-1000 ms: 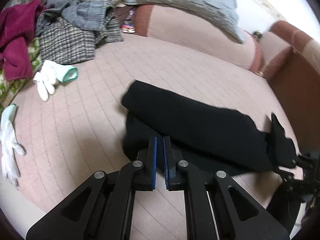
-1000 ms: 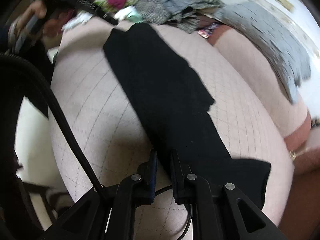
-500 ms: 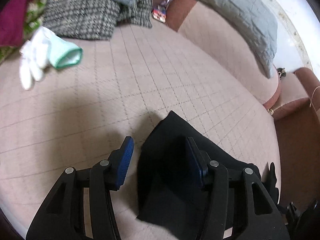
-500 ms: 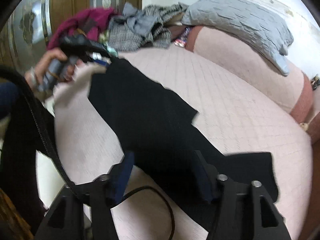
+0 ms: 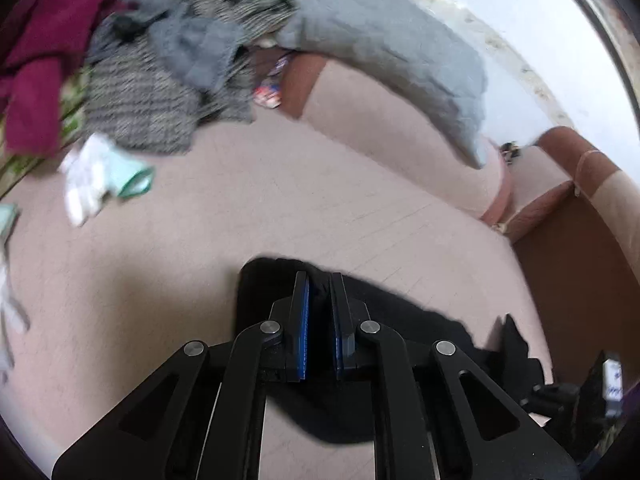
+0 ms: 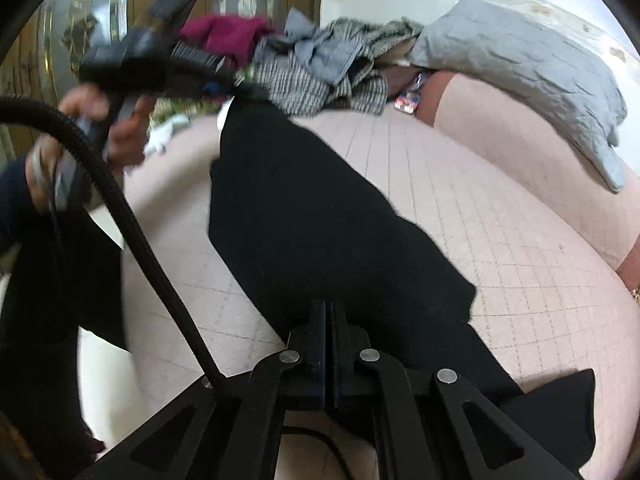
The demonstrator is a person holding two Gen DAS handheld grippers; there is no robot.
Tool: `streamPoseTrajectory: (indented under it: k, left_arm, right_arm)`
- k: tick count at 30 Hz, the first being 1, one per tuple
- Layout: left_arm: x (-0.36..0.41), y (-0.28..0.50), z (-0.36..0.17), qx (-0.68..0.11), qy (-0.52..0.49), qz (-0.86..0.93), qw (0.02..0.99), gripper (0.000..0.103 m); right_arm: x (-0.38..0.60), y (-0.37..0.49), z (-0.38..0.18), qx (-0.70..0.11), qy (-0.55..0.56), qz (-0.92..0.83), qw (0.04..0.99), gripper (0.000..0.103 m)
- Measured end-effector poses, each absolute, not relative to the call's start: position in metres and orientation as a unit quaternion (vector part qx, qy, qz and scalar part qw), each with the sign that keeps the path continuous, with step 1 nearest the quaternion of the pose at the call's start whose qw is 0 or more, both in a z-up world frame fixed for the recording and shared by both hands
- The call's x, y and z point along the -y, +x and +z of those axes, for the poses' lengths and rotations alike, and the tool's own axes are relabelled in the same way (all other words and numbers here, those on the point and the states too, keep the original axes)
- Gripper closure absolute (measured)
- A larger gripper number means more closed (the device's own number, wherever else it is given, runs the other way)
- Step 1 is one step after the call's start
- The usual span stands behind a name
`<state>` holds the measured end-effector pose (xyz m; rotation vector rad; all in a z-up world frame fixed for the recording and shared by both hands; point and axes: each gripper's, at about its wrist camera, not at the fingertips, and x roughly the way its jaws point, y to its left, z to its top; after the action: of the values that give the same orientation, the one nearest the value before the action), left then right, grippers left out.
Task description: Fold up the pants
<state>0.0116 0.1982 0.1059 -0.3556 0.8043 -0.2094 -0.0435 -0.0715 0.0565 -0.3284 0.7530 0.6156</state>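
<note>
Black pants (image 6: 320, 216) lie stretched in a long strip across the pink quilted bed (image 6: 500, 248). My right gripper (image 6: 328, 312) is shut on the near edge of the strip, its jaws pressed together with black cloth at the tips. At the far end a hand holds my left gripper (image 6: 236, 90), which pinches that end. In the left wrist view, my left gripper (image 5: 318, 292) has its blue pads (image 5: 303, 320) closed on a fold of the pants (image 5: 416, 320). The cloth trails off to the right.
A heap of grey, checked and maroon clothes (image 5: 152, 72) fills the back left of the bed. White gloves (image 5: 88, 184) lie beside it. A grey quilted pillow (image 6: 528, 64) lies along the back. A brown armrest (image 5: 560, 200) stands at the right. A black cable (image 6: 132, 224) crosses the right wrist view.
Both grippers opened wide astride the pants half a second ago and have now shut on the cloth. Both views have tilted up, showing more of the room.
</note>
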Motion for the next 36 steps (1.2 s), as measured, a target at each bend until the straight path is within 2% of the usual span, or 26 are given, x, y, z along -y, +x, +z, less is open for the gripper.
streamPoseTrajectory:
  k: [4, 7, 9, 10, 11, 12, 13, 19, 21, 24, 29, 30, 31, 32, 33, 36]
  left_arm:
    - [-0.209, 0.016, 0.062, -0.445, -0.161, -0.036, 0.88, 0.095]
    - [-0.217, 0.018, 0.044, -0.479, -0.185, -0.032, 0.857, 0.093]
    - [-0.222, 0.01, 0.05, -0.468, -0.202, -0.03, 0.86, 0.09]
    - [-0.223, 0.005, 0.053, -0.464, -0.206, -0.03, 0.861, 0.079]
    - [-0.224, -0.002, 0.056, -0.46, -0.214, -0.033, 0.861, 0.07]
    - [-0.224, -0.008, 0.057, -0.457, -0.226, -0.036, 0.859, 0.052]
    - [-0.224, -0.017, 0.057, -0.454, -0.244, -0.038, 0.856, 0.046]
    - [-0.209, -0.035, 0.04, -0.467, -0.29, -0.037, 0.835, 0.046]
    - [-0.199, -0.028, 0.031, -0.48, -0.29, -0.035, 0.827, 0.046]
    - [-0.191, -0.014, 0.032, -0.461, -0.294, -0.024, 0.837, 0.046]
    - [-0.189, 0.018, 0.022, -0.451, -0.351, -0.031, 0.82, 0.046]
    - [-0.186, 0.023, 0.025, -0.447, -0.348, -0.047, 0.823, 0.048]
    - [-0.185, 0.023, 0.03, -0.448, -0.338, -0.052, 0.826, 0.066]
    - [-0.184, 0.018, 0.039, -0.443, -0.317, -0.048, 0.837, 0.073]
    - [-0.185, 0.011, 0.048, -0.432, -0.3, -0.049, 0.849, 0.076]
    - [-0.19, -0.012, 0.063, -0.414, -0.242, -0.027, 0.877, 0.076]
  right_arm:
    - [0.076, -0.045, 0.046, -0.38, -0.156, 0.285, 0.866, 0.101]
    - [0.072, -0.04, 0.041, -0.396, -0.138, 0.287, 0.861, 0.095]
    - [0.07, -0.038, 0.041, -0.404, -0.13, 0.283, 0.86, 0.077]
    - [0.07, -0.039, 0.042, -0.401, -0.127, 0.28, 0.863, 0.071]
    - [0.073, -0.039, 0.044, -0.395, -0.12, 0.279, 0.867, 0.06]
    - [0.076, -0.041, 0.046, -0.39, -0.113, 0.278, 0.87, 0.056]
    - [0.079, -0.044, 0.049, -0.386, -0.103, 0.277, 0.874, 0.056]
    - [0.085, -0.041, 0.052, -0.387, -0.057, 0.281, 0.876, 0.056]
    - [0.086, -0.039, 0.05, -0.389, -0.045, 0.276, 0.878, 0.056]
    - [0.093, -0.035, 0.048, -0.392, -0.025, 0.265, 0.881, 0.056]
    - [0.117, -0.019, 0.04, -0.405, 0.015, 0.23, 0.885, 0.052]
    - [0.122, -0.014, 0.035, -0.418, 0.038, 0.228, 0.878, 0.052]
    - [0.125, -0.011, 0.031, -0.43, 0.057, 0.229, 0.871, 0.052]
    - [0.128, -0.009, 0.028, -0.44, 0.076, 0.229, 0.865, 0.052]
    - [0.13, -0.01, 0.025, -0.447, 0.089, 0.231, 0.86, 0.052]
    - [0.13, -0.016, 0.029, -0.442, 0.072, 0.241, 0.861, 0.052]
